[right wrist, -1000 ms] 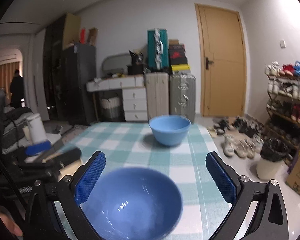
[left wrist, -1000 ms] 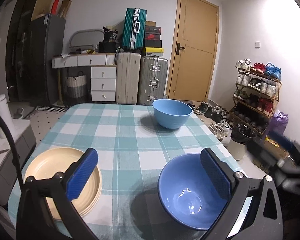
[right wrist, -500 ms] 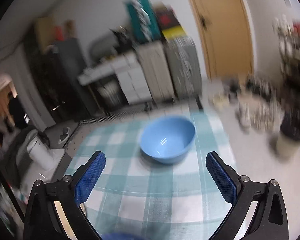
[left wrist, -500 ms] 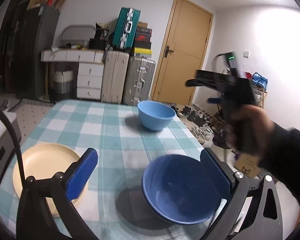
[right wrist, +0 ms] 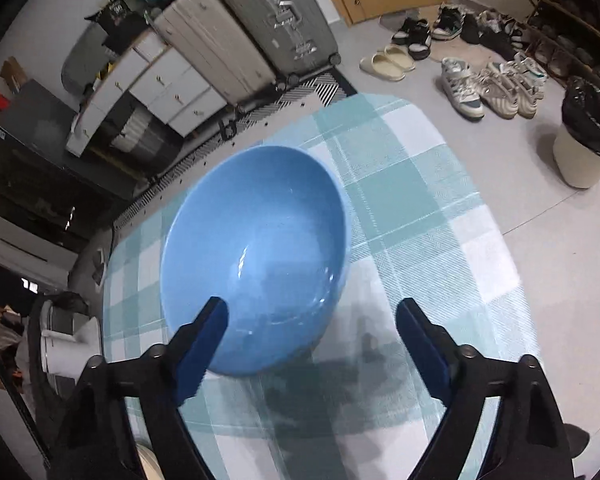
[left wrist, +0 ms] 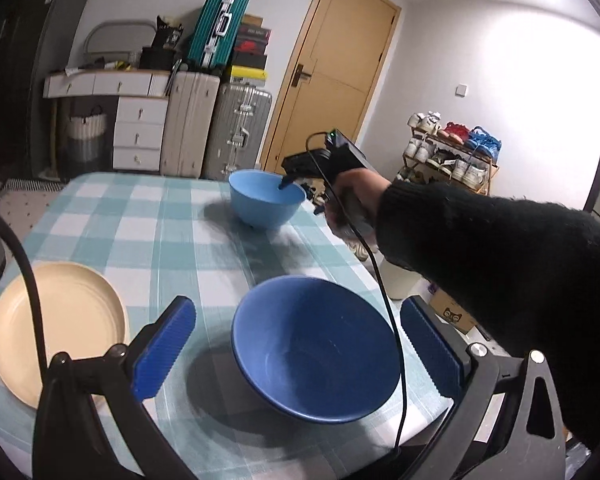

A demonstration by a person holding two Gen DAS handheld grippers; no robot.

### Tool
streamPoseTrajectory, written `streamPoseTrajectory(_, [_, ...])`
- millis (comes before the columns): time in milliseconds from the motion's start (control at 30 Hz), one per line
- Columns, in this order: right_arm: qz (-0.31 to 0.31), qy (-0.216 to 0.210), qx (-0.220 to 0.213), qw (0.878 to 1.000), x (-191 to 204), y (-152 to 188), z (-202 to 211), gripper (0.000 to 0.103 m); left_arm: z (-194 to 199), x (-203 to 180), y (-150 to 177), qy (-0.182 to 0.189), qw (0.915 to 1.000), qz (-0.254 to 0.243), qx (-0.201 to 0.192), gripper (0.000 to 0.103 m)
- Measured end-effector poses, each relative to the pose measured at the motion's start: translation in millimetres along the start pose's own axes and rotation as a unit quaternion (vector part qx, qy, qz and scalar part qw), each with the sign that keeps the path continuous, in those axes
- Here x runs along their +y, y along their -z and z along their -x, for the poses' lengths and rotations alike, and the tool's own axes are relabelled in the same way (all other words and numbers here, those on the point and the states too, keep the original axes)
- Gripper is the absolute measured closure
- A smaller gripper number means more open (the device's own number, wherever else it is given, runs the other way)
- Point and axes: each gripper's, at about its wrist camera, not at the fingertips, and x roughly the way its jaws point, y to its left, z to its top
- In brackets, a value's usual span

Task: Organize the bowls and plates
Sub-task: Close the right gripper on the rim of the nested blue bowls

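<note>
Room: cluttered entryway, suitcases [left wrist: 216,116] and drawers along far wall, shoes [right wrist: 488,84] on floor.
Surface: table [left wrist: 140,224] under teal-and-white check cloth.
Light blue bowl [right wrist: 256,248]: stood upright near far edge of table, toward right corner; empty, glossy inside.
Dark blue bowl [left wrist: 316,352]: sat at near edge, right of middle, empty.
Cream plate [left wrist: 60,320]: lay by near left corner, well apart from both bowls.
Right gripper [right wrist: 312,336]: tipped steeply down at near rim of light bowl, left finger inside the wall, right finger outside over the cloth; jaws spread but just closing in, pads not yet pressing.
Left gripper [left wrist: 296,344]: jaws wide, dark bowl between them, no contact seen.
Handling, judged: bowls rigid, likely ceramic or melamine, moderate weight, glaze slippery, chips if dropped.
Hold, judged: pinch rim wall, one pad in, one out, deep enough not to slide off.
Risk, judged: one-sided rim grip would let the bowl tilt on lifting.
</note>
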Motion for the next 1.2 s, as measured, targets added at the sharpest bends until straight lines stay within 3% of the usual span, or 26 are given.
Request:
streamPoseTrajectory(67, [0.006,0.013,0.002,1.0,2,-1,-12,0.027,-2,-2,0,0.006,1.0,0.002,0.007,0.0])
streamPoseTrajectory(133, [0.017,0.035,0.011,0.999,3,-3,-25,0.051,-3,-4,1,0.003,0.9999,-0.001,0.01,0.0])
streamPoseTrajectory(200, [0.023,0.057,0.025,0.998,3,-3,-34,0.064,-3,-4,1,0.004,0.9999,-0.001,0.012,0.0])
streamPoseTrajectory(267, [0.013,0.051,0.037,0.998,-2,-2,-39,0.067,-3,-4,2,0.004,0.9999,0.0,0.013,0.0])
streamPoseTrajectory(367, [0.025,0.048,0.039,0.998,0,0,-38,0.08,-3,-3,2,0.0,0.9999,0.001,0.011,0.0])
streamPoseTrajectory(867, [0.062,0.082,0.042,0.994,10,26,-11,0.094,-16,2,1,-0.031,0.9993,-0.006,0.02,0.0])
streamPoseTrajectory(1200, [0.073,0.074,0.092,0.99,13,65,4,0.095,-22,17,0,-0.059,0.998,0.006,0.02,0.0])
